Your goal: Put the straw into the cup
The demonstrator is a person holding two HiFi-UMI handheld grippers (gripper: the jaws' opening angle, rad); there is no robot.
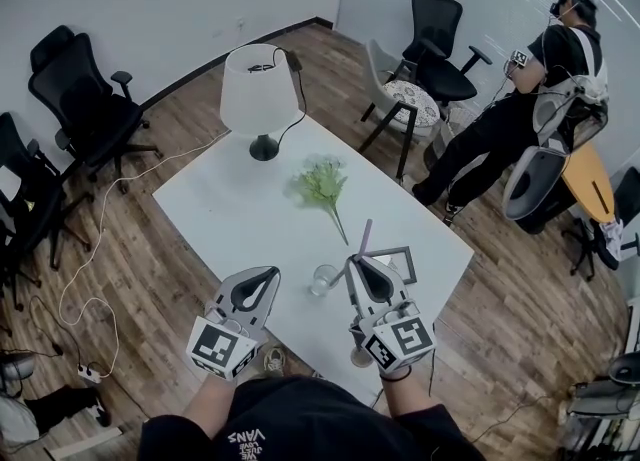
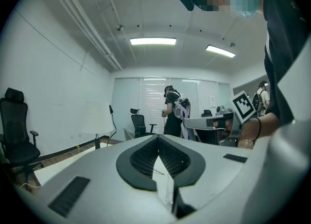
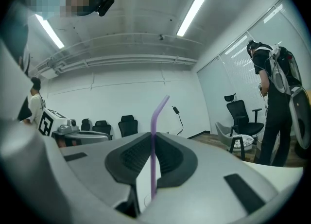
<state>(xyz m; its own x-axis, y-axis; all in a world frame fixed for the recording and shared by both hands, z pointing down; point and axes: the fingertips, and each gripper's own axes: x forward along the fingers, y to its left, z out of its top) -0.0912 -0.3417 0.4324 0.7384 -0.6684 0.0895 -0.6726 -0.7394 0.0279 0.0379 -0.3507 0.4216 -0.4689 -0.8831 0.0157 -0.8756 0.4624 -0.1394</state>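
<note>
**Straw pinched upright in my right gripper, cup waiting on the table**

Only the head view shows the clear glass cup (image 1: 323,279). It stands on the white table (image 1: 225,199) between my two grippers, just left of the right one and apart from both. That view also shows a white lamp (image 1: 260,89) and a green flower sprig (image 1: 322,184) farther back.

The right gripper view shows the grip itself. My right gripper (image 3: 152,134) has its jaws nearly together, pinching the purple straw (image 3: 154,121). The straw stands upright, and its bent top leans right above the pads.

In the left gripper view, my left gripper (image 2: 158,136) has its jaw tips pressed together, with nothing between them.
</note>
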